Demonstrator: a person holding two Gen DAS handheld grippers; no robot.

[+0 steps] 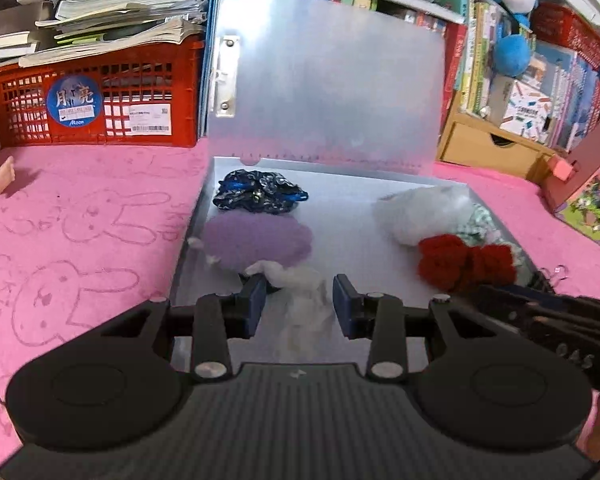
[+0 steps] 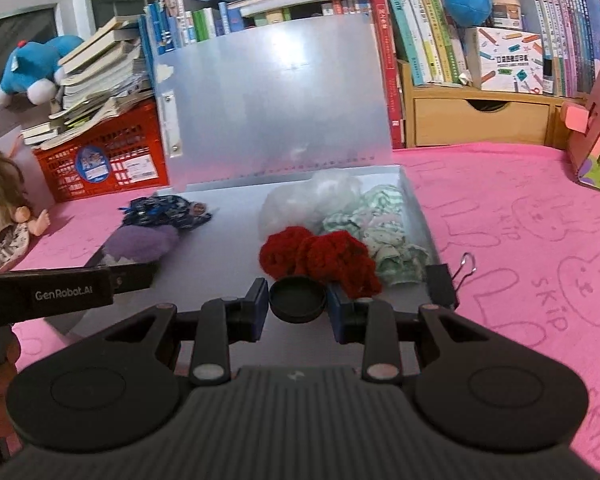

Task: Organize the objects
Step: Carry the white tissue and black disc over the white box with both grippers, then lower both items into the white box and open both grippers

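Observation:
An open translucent plastic box (image 1: 352,200) (image 2: 228,240) lies on the pink cloth, lid upright. Inside are a dark blue patterned scrunchie (image 1: 258,192) (image 2: 164,210), a purple fluffy one (image 1: 256,240) (image 2: 142,242), a white fluffy one (image 1: 420,210) (image 2: 312,196), a red knitted one (image 1: 466,262) (image 2: 320,260) and green-white cloth ones (image 2: 384,228). My left gripper (image 1: 299,304) is open over the box's near edge, with a white fluffy piece (image 1: 300,280) between its fingers. My right gripper (image 2: 298,312) is shut on a small black round lid-like disc (image 2: 298,299) above the box front.
A red crate (image 1: 96,100) with stacked books stands at the back left. Bookshelves and a wooden drawer unit (image 2: 480,120) line the back. A black binder clip (image 2: 444,284) lies by the box's right front corner. A doll (image 2: 0,216) sits at left.

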